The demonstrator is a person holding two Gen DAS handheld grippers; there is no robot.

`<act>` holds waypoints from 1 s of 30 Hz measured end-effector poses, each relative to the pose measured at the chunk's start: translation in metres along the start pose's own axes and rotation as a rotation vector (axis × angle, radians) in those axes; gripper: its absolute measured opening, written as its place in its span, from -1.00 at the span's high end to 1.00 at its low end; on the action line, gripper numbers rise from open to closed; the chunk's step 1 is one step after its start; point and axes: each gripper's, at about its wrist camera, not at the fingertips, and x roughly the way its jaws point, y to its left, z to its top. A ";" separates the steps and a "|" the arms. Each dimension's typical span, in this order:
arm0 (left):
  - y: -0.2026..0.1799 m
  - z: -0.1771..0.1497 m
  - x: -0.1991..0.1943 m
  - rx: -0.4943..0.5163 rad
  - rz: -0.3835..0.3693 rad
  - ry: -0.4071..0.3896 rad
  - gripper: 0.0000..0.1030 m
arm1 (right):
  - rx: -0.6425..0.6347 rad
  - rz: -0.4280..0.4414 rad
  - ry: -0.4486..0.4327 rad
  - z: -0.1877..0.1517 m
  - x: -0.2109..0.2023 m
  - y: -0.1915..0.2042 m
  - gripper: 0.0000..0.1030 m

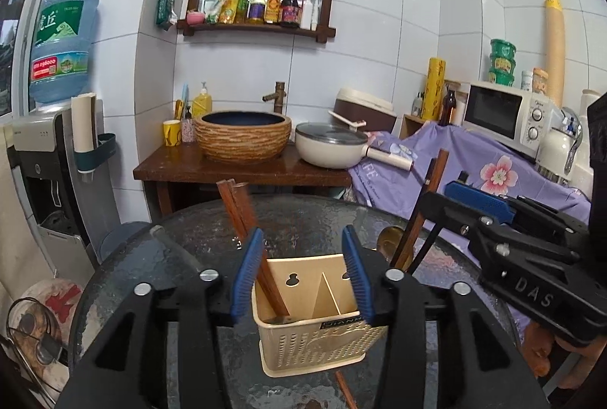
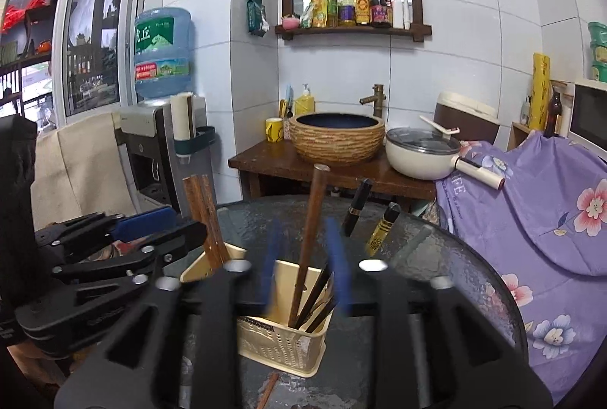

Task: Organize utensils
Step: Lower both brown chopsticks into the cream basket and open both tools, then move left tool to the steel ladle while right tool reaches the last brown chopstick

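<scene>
A: Two compartments in the cream perforated plastic utensil holder (image 1: 318, 325), why?

B: To sort. It sits on the dark round glass table (image 1: 151, 257), straight ahead of both tongs. Reddish wooden chopsticks (image 1: 242, 219) lean in one side; the wooden-handled utensil (image 2: 309, 238) and dark chopsticks (image 2: 315, 299) stand in the other.

A: Left gripper (image 1: 303, 276)?

B: Half open, pads clear of the chopsticks, holding nothing.

A: Right gripper (image 2: 305, 265)?

B: Blurred, also half open, around the handle, apparently not pressing.

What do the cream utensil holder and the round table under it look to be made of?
The utensil holder looks like moulded plastic: matt cream, with rows of small punched slots. The round table appears to have a dark glass top: it is glossy with a mottled, rippled sheen, though polished stone cannot be ruled out.
</scene>
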 end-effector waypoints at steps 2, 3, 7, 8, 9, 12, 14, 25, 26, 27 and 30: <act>0.000 -0.003 -0.010 0.002 0.005 -0.014 -0.21 | -0.009 0.001 -0.011 -0.001 -0.009 0.000 -0.04; 0.001 -0.006 -0.016 0.001 0.016 -0.021 -0.30 | -0.013 0.002 -0.016 -0.002 -0.013 0.001 -0.04; 0.003 -0.021 -0.034 -0.006 0.030 0.001 -0.62 | -0.032 0.000 -0.058 -0.010 -0.039 0.007 -0.14; 0.002 -0.024 -0.036 -0.004 0.036 0.011 -0.70 | -0.036 0.006 -0.057 -0.013 -0.044 0.010 -0.14; 0.002 -0.030 -0.040 0.000 0.053 0.028 -0.74 | -0.038 0.011 -0.050 -0.017 -0.049 0.012 -0.14; -0.001 -0.048 -0.045 0.014 0.064 0.075 -0.82 | -0.023 0.033 -0.010 -0.032 -0.057 0.017 -0.18; -0.003 -0.061 -0.046 0.024 0.061 0.119 -0.83 | -0.012 0.054 0.037 -0.045 -0.057 0.020 -0.25; -0.010 -0.125 -0.060 0.068 0.073 0.255 -0.76 | 0.020 0.032 0.216 -0.117 -0.048 0.018 -0.25; -0.009 -0.131 -0.060 0.066 0.067 0.275 -0.68 | 0.030 0.029 0.232 -0.123 -0.047 0.016 -0.25; -0.008 -0.134 -0.059 0.065 0.066 0.289 -0.65 | 0.036 0.025 0.243 -0.128 -0.046 0.014 -0.25; -0.008 -0.146 -0.058 0.055 0.057 0.333 -0.49 | 0.046 0.009 0.273 -0.143 -0.045 0.011 -0.25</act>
